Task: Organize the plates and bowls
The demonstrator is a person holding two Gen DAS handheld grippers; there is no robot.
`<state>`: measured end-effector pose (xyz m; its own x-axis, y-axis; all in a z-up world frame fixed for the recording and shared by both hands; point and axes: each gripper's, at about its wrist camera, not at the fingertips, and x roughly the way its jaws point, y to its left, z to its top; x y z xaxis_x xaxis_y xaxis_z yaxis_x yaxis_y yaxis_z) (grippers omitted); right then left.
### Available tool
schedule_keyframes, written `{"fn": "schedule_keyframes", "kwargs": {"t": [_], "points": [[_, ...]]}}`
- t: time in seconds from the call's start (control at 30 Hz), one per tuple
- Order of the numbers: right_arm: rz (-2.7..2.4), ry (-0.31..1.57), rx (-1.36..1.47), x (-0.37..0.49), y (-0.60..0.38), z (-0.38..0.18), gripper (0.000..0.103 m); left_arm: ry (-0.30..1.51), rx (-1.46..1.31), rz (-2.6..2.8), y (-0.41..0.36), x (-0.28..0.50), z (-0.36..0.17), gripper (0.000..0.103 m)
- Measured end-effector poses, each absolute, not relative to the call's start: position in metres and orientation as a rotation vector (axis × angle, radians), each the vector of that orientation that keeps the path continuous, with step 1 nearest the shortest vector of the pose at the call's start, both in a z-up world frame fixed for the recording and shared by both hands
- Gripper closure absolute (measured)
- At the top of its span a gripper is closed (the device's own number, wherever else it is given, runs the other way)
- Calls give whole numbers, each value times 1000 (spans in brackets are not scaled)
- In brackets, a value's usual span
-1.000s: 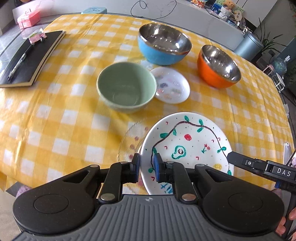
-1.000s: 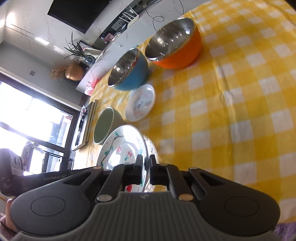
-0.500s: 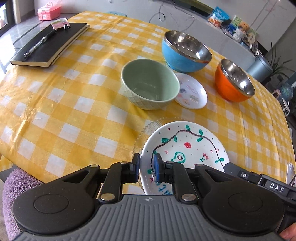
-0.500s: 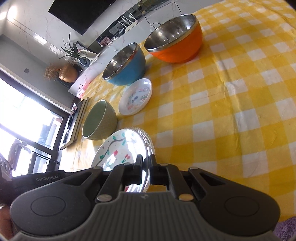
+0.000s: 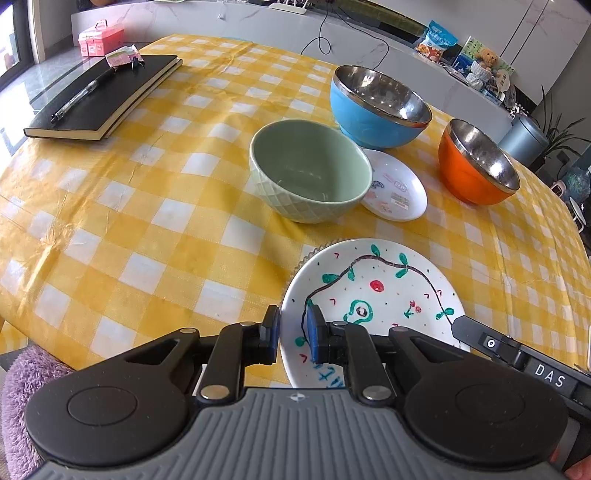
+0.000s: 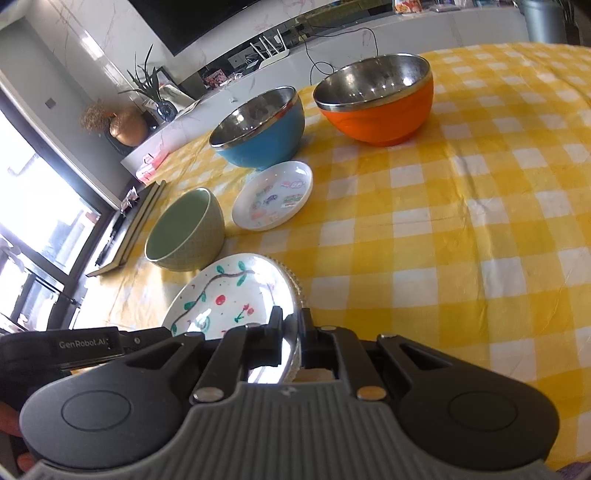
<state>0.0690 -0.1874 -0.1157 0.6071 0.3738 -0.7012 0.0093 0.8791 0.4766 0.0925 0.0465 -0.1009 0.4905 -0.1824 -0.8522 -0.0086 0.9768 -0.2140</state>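
A white plate painted with a vine and an avocado (image 5: 373, 291) sits near the table's front edge on a clear glass plate (image 5: 308, 254). My left gripper (image 5: 293, 332) is shut on the painted plate's near-left rim. My right gripper (image 6: 290, 332) is shut on the rim at the other side, where the painted plate (image 6: 225, 295) and the glass plate (image 6: 293, 280) overlap. Beyond stand a pale green bowl (image 5: 310, 170), a small white saucer (image 5: 395, 184), a blue steel-lined bowl (image 5: 380, 101) and an orange steel-lined bowl (image 5: 478, 162).
A black notebook (image 5: 107, 96) with a pen lies at the far left of the yellow checked tablecloth (image 5: 147, 221). A pink box (image 5: 100, 36) stands behind it. The table's right edge (image 5: 576, 229) drops off past the orange bowl.
Both grippers kept their hold on the plate rim. The views have lowered and pulled back toward the table's near edge, so the bowls look farther and more side-on.
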Motion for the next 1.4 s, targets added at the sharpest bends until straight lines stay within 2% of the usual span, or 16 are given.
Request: {"fn": "schedule_keyframes", "kwargs": {"t": [0.67, 1.0, 1.03, 1.1, 1.13, 1.23, 1.4], "points": [[144, 840, 68, 75, -138, -116, 93, 1019, -116, -87, 38, 90, -105, 86], [143, 820, 41, 74, -136, -120, 92, 987, -74, -100, 35, 87, -106, 86], [141, 818, 43, 74, -135, -119, 91, 982, -72, -101, 35, 86, -105, 83], [142, 815, 47, 72, -136, -119, 79, 965, -64, -108, 34, 84, -103, 75], [144, 810, 54, 71, -137, -118, 69, 955, -61, -108, 35, 82, -102, 70], [143, 779, 81, 67, -142, -112, 66, 929, -39, -91, 35, 80, -96, 61], [114, 739, 125, 63, -154, -101, 62, 890, -21, -82, 31, 76, -82, 60]]}}
